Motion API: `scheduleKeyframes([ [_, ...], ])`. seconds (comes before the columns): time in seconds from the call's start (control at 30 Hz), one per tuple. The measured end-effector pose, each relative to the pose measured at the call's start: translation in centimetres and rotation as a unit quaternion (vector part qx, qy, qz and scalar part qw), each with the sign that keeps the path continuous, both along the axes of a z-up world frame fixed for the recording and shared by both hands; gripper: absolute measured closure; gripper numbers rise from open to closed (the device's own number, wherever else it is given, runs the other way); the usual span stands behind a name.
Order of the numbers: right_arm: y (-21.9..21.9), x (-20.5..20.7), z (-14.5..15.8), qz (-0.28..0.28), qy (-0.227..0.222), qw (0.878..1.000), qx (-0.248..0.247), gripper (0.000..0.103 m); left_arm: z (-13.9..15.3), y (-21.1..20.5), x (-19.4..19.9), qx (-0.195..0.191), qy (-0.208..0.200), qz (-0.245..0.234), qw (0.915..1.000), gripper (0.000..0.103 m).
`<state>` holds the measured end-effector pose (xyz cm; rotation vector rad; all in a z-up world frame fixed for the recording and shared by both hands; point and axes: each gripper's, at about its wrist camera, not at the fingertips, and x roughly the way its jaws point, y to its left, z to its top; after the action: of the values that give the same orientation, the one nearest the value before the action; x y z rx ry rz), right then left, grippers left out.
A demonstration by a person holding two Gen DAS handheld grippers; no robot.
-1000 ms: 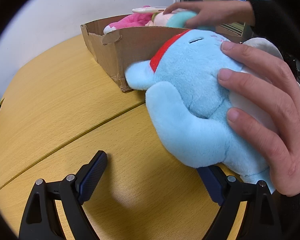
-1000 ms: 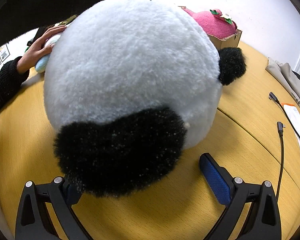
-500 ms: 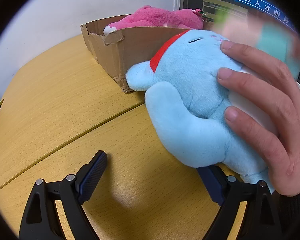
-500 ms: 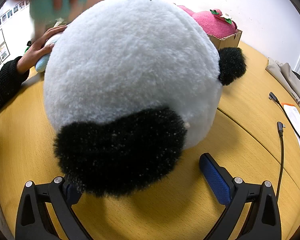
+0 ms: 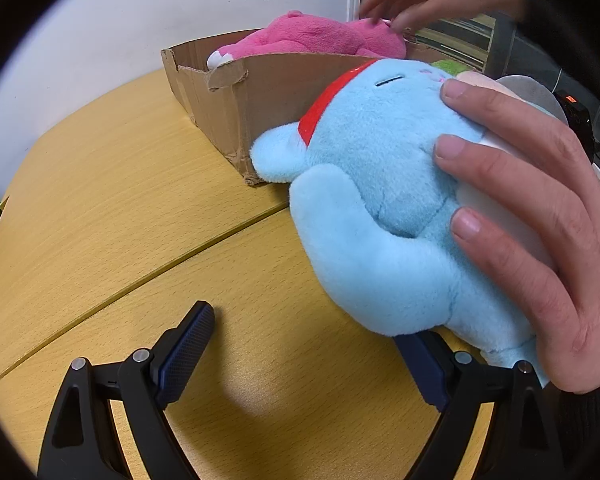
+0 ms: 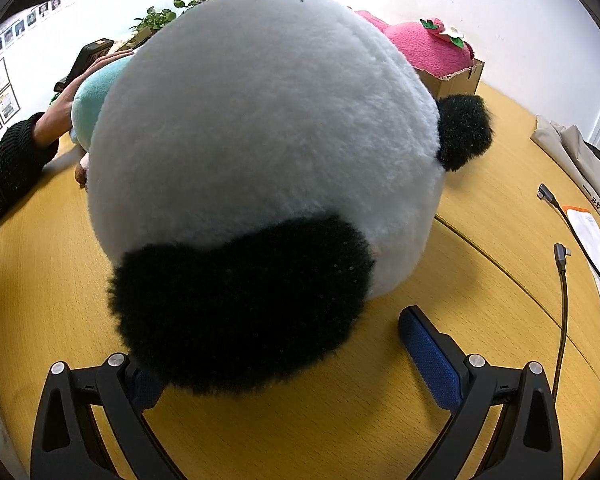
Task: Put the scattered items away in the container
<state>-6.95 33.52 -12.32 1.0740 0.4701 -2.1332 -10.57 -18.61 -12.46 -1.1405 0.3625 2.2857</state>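
**Bare hand back over the box; both tongs idle on the table**

Since the earlier frames, the small teal-and-pink toy has been carried off and a blurred bare hand (image 5: 428, 0) has come back above the pink plush (image 5: 320, 38); neither pair of tongs has shifted.

Left wrist view: the left gripper (image 5: 304, 354) is seen with its jaws wide apart and nothing clamped. Ahead of it and to the right, the light blue plush (image 5: 380, 208) with a red collar is lain on the wooden table (image 5: 120, 208), its lower end overlapping the right pad. A second bare hand (image 5: 540, 220) is pressed on the plush's right flank. Farther ahead, the cardboard box (image 5: 268, 96) is touched by the blue plush, and the pink plush is held inside it.

Right wrist view: the right gripper (image 6: 280, 350) is spread open. The round panda plush (image 6: 260, 128) is set directly ahead, its black patch overlapping the left pad while the right pad stands clear. Whether the left pad touches it cannot be told. Cables (image 6: 562, 280) are laid to the right.
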Motion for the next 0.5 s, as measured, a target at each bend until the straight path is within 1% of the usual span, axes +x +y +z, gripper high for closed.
scheduleKeyframes([
  [0.5, 0.02, -0.15, -0.06, 0.0, 0.0, 1.0, 0.0, 0.0, 0.08, -0.02, -0.1, 0.0, 0.0, 0.0, 1.0, 0.013],
])
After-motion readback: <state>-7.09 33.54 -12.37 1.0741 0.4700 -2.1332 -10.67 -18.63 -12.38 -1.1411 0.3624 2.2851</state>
